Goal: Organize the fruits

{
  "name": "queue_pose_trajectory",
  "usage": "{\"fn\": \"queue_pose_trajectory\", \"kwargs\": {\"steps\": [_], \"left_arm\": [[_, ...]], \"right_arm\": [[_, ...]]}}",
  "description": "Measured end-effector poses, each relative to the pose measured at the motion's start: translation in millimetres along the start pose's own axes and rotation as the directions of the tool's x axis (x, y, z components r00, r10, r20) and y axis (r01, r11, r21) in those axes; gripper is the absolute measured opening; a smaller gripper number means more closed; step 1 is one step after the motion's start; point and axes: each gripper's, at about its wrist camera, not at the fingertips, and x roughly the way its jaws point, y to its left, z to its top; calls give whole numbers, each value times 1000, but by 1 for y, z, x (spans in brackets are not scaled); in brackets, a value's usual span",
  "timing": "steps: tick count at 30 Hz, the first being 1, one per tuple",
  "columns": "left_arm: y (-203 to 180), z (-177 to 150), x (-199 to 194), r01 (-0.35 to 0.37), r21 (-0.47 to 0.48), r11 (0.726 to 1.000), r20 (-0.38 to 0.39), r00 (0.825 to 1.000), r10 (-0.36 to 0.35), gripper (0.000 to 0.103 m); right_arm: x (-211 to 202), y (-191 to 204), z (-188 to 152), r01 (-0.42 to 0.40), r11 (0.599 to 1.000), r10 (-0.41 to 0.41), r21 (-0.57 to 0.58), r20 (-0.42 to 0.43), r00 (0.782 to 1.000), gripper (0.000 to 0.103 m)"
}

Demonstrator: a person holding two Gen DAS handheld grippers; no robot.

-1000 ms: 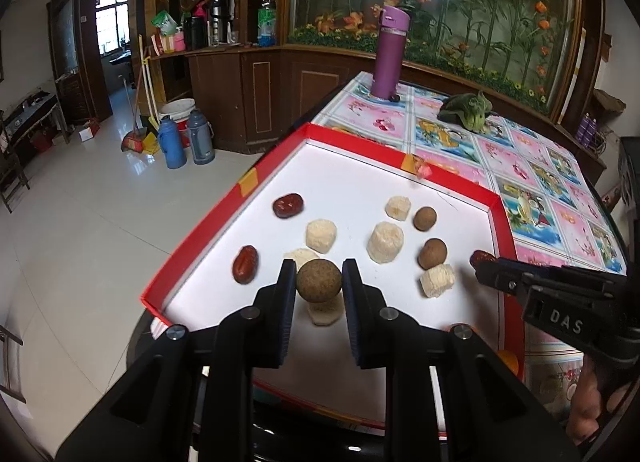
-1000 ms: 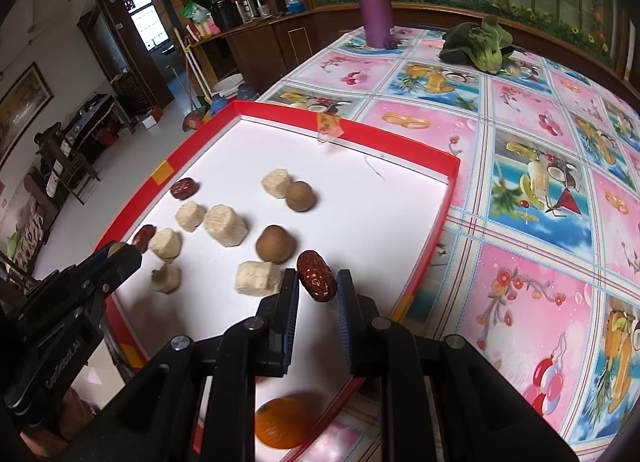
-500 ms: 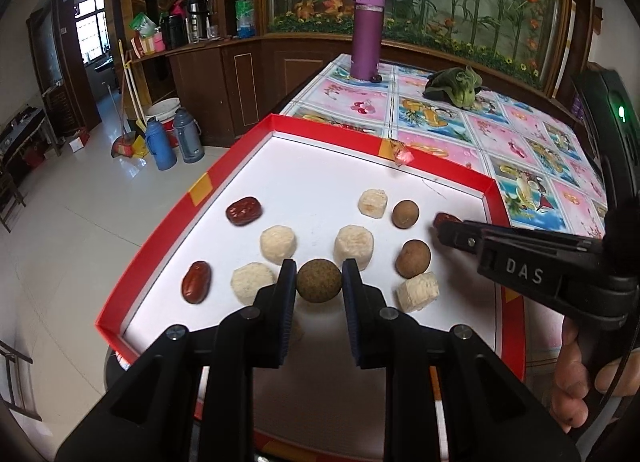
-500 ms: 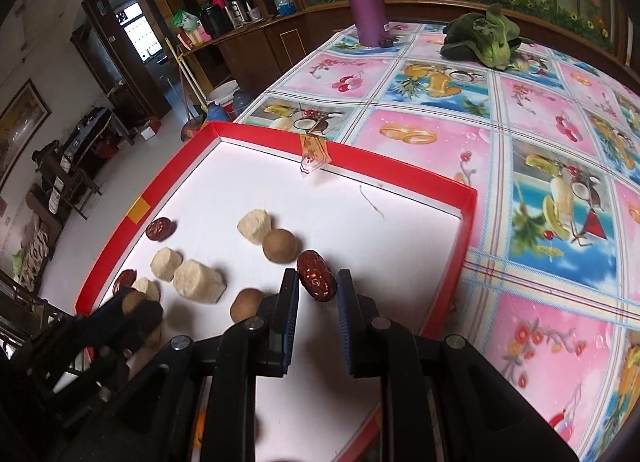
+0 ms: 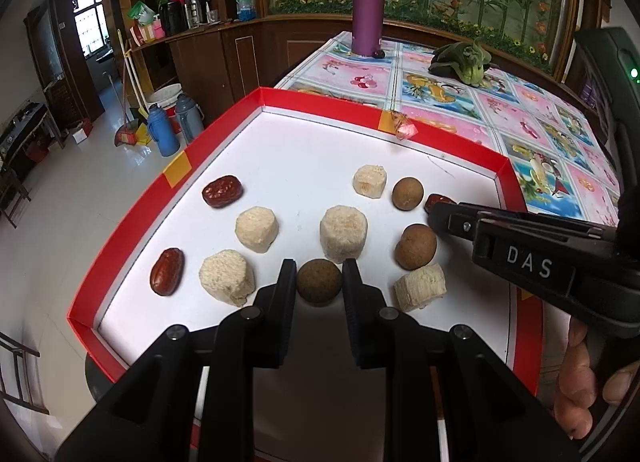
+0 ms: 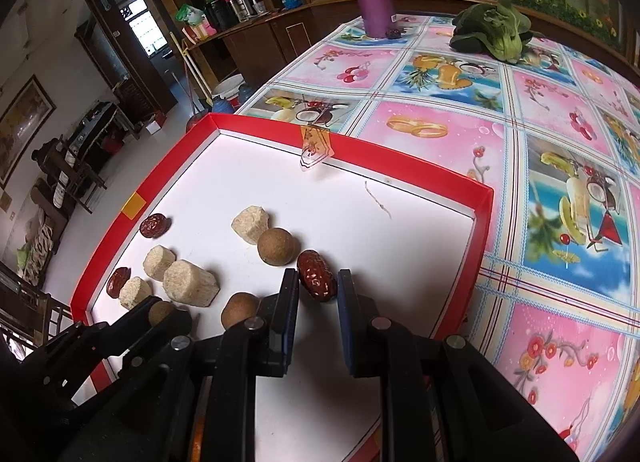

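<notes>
Both grippers loaded, mid-carry over the red-rimmed tray [image 5: 502,165]. My left gripper [image 5: 319,282] is clamped on a round brown longan [image 5: 319,281], pads pressing both its sides. My right gripper [image 6: 318,284] is pinched on a red date [image 6: 316,274], tilted between the pads, its far end poking past the fingertips.

Step in hand, as I read it: placing, sorting by kind. Ahead of my left gripper the pale cut chunks sit in a loose cluster; nearest one [image 5: 343,233] is just beyond the fingertips, another [image 5: 227,277] just off to its left. Two more longans lie ahead-right, the closer [image 5: 416,246] near the right gripper's tip. Two loose dates sit far left of my left gripper, one [image 5: 222,191] ahead, one [image 5: 167,271] level with the tips.

Next move, my guess: lower the longan beside the two ahead-right without nudging the chunk [image 5: 420,288] just right of my fingers. The date likely has to cross to the left pair, so the grippers risk crowding each other. Release low; the longan could roll.
</notes>
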Motion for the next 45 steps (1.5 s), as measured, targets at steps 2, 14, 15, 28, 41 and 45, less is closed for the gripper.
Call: {"fn": "queue_pose_trajectory", "kwargs": {"steps": [2, 14, 15, 28, 41, 45], "left_arm": [[-1, 1, 2, -5, 1, 1000, -4, 1000, 5, 25], [0, 3, -7, -40, -20, 999, 4, 999, 40, 53], [0, 3, -12, -51, -17, 999, 21, 998, 51, 55], [6, -4, -123, -125, -47, 991, 268, 954, 133, 96], [14, -38, -207, -158, -126, 979, 379, 904, 195, 103], [15, -49, -224, -145, -137, 980, 394, 900, 188, 103]], "right_arm": [[1, 1, 1, -2, 1000, 2, -6, -7, 1000, 19], [-38, 5, 0, -58, 998, 60, -39, 59, 996, 45], [-46, 6, -2, -53, 998, 57, -43, 78, 995, 48], [-157, 27, -48, 27, 995, 4, -96, 309, 951, 65], [-235, 28, -115, 94, 995, -61, -42, 495, 867, 85], [-250, 30, -129, 99, 995, -70, -29, 521, 851, 85]]}}
